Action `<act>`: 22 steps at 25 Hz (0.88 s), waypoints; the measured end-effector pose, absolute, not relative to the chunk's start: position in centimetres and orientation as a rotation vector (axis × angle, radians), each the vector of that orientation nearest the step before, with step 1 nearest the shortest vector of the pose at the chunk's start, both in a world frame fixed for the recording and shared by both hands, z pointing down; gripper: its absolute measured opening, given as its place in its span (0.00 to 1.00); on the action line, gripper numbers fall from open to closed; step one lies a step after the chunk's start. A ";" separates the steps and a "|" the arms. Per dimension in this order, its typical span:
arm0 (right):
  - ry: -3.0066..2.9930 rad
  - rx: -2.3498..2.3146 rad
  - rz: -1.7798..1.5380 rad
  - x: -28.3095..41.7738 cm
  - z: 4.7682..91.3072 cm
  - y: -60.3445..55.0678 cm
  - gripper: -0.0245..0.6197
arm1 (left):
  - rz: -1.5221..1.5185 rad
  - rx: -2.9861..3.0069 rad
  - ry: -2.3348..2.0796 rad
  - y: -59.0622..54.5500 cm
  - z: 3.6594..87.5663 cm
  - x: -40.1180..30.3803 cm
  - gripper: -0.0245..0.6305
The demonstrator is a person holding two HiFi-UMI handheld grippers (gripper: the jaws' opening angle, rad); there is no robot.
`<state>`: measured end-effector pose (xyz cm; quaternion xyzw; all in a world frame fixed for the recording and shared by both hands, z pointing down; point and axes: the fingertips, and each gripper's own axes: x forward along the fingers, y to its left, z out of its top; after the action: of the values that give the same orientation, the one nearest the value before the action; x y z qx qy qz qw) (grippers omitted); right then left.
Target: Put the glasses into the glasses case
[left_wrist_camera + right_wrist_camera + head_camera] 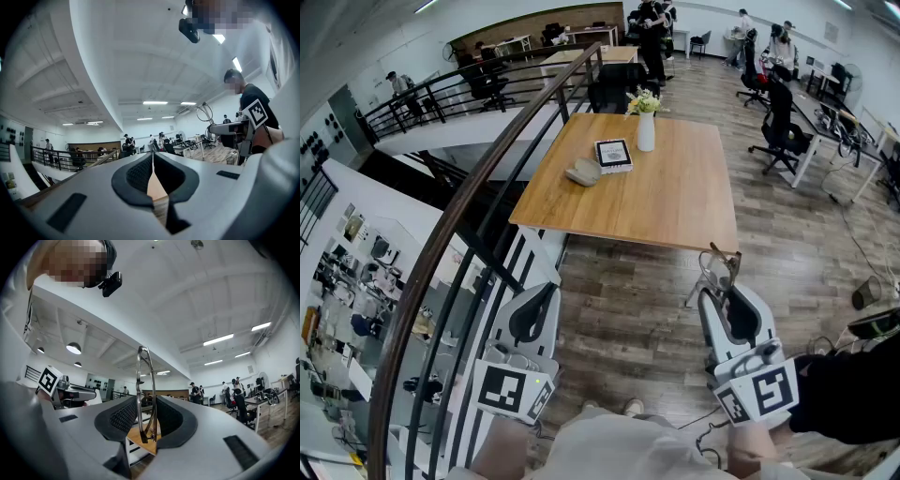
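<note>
Right hand-held gripper (719, 281) clamped on the glasses (145, 394), which stand upright and edge-on between its pads. Left hand-held gripper (542, 298), to its left, closed with nothing in it. Glasses case (583, 172) lies on the bench (675, 202), well ahead of both.
</note>
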<state>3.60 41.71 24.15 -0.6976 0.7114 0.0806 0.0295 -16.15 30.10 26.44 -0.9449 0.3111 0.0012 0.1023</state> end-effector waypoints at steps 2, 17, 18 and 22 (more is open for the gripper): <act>2.204 -2.140 0.249 3.6 24.3 41.8 0.26 | -0.001 -2.790 0.922 30.2 26.6 -16.1 0.08; 2.228 -2.086 0.216 4.4 24.6 41.9 0.26 | 0.009 -2.783 0.941 30.4 26.9 -15.3 0.08; 2.235 -2.081 0.217 4.4 24.7 41.8 0.26 | 0.011 -2.787 0.945 30.3 27.0 -15.3 0.08; 2.255 -2.067 0.230 4.4 24.8 41.2 0.26 | 0.018 -2.792 0.956 29.9 27.3 -15.2 0.08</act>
<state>4.37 41.24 24.76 -0.6733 0.7346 0.0749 0.0372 -15.20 29.89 27.35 -0.9418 0.3225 0.0060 0.0950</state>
